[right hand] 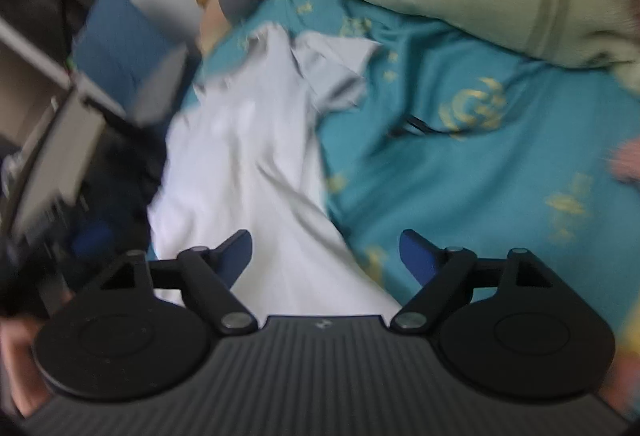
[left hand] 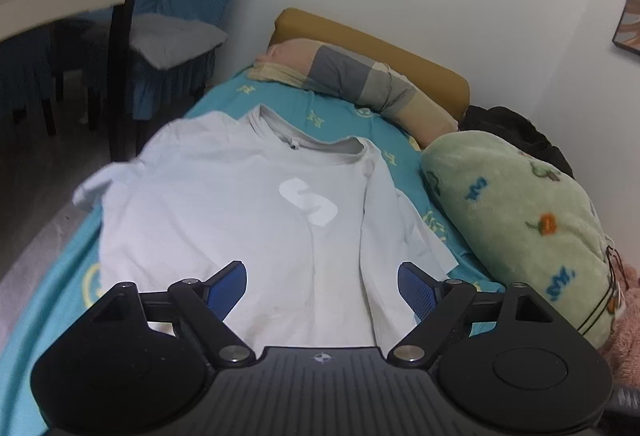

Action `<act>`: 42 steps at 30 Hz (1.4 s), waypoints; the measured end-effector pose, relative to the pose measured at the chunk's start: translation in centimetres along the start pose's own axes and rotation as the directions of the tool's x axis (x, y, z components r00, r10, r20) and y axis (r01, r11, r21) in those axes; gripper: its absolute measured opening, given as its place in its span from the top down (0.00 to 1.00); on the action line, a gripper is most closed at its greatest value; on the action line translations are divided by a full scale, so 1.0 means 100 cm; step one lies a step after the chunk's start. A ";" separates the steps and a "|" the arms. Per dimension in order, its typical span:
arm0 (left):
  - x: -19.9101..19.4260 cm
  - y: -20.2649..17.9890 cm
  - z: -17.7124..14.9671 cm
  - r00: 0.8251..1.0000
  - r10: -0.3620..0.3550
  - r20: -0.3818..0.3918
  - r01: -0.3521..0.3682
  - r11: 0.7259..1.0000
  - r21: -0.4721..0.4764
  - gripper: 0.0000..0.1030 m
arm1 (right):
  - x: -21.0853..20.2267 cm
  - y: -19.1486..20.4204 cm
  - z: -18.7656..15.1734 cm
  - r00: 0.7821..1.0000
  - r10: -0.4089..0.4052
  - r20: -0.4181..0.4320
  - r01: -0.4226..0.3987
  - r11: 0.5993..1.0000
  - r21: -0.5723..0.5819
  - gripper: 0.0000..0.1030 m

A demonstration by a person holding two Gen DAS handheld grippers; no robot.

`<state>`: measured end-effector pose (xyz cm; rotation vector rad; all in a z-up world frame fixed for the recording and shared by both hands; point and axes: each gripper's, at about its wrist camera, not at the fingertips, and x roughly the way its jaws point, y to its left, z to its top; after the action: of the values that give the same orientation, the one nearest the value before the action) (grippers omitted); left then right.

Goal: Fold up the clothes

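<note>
Left wrist shows the T-shirt [left hand: 240, 204] logo, right only blur; both jaws apart.

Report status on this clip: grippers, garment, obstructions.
Left gripper open, empty, above hem. Right gripper open, empty. White short-sleeved T-shirt flat on teal bedsheet, one sleeve folded in. Green fleece pillow alongside, not touching.
</note>
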<state>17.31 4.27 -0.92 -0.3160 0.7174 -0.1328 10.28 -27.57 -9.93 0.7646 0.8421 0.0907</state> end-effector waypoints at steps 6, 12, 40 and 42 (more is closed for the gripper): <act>0.032 0.019 -0.012 1.000 0.018 0.010 -0.018 1.000 0.004 0.18 | 0.122 0.000 0.042 0.983 0.106 0.149 -0.131 0.976 0.175 0.19; 0.054 0.048 -0.009 0.998 0.036 0.051 -0.033 0.997 -0.066 0.18 | 0.211 -0.004 0.073 0.968 0.018 0.250 -0.067 0.980 0.190 0.20; 0.087 0.071 -0.019 0.998 0.054 0.022 -0.051 0.988 -0.146 0.18 | 0.157 0.013 0.195 0.822 -0.179 0.540 0.330 0.923 -0.197 0.95; 0.087 0.070 -0.019 0.998 0.053 0.019 -0.049 0.988 -0.146 0.18 | 0.152 -0.002 0.197 0.851 -0.107 0.514 0.227 0.958 -0.176 0.95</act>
<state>22.62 8.48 -10.01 -0.4374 0.7138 -0.0281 34.40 -33.55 -11.45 0.4555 0.3857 -0.1626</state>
